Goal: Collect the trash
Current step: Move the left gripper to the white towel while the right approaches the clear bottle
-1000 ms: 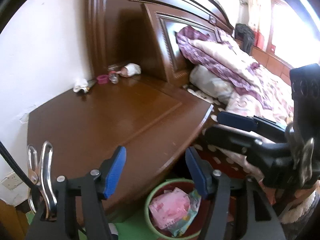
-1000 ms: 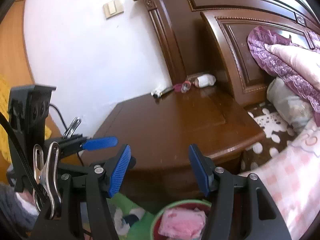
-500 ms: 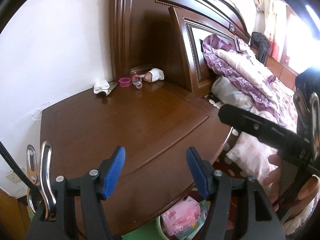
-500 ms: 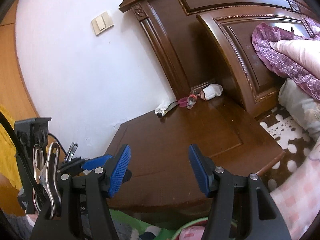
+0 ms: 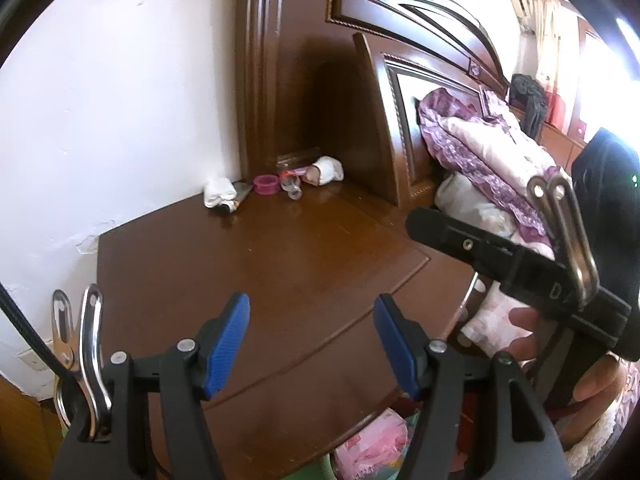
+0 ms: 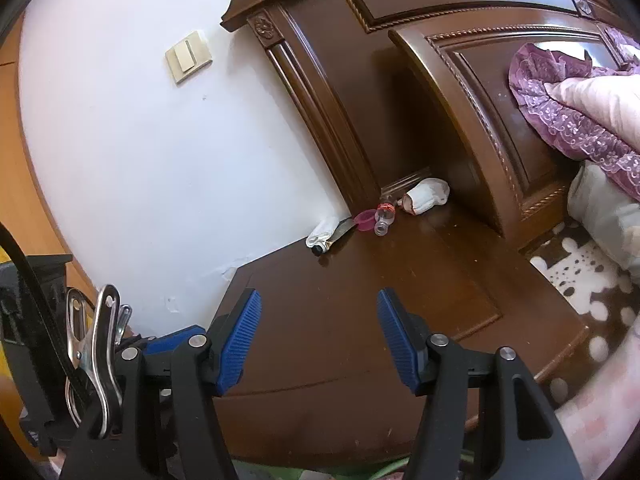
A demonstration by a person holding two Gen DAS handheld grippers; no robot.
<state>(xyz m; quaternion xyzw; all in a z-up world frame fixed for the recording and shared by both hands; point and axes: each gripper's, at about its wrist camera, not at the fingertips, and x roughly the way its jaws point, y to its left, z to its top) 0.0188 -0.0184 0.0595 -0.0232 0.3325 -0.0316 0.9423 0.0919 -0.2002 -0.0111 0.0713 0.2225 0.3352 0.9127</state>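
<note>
Trash lies in a small cluster at the far back corner of the brown wooden bench (image 5: 280, 264), where the white wall meets the carved headboard (image 6: 460, 92). From left to right it is a rolled white tube (image 5: 219, 197) with a dark cap, a pink cap (image 5: 267, 184), a small clear bottle (image 5: 291, 187) lying on its side, and a crumpled white wrapper (image 5: 326, 170). The tube, cap and bottle lie just beside one another; the wrapper is near the bottle, close against the headboard.

The left gripper (image 5: 312, 344) hangs over the near part of the bench, its blue-padded jaws spread wide with nothing between them, well apart from the cluster. The right gripper (image 6: 318, 338) hangs over the near edge of the bench beside it, jaws likewise spread wide and holding nothing. Below the bench's front edge, pink crumpled packaging (image 5: 372, 446) shows inside a green bin (image 5: 326, 466). To the right, a purple-trimmed quilt (image 6: 580, 116) lies heaped on the bed.
</note>
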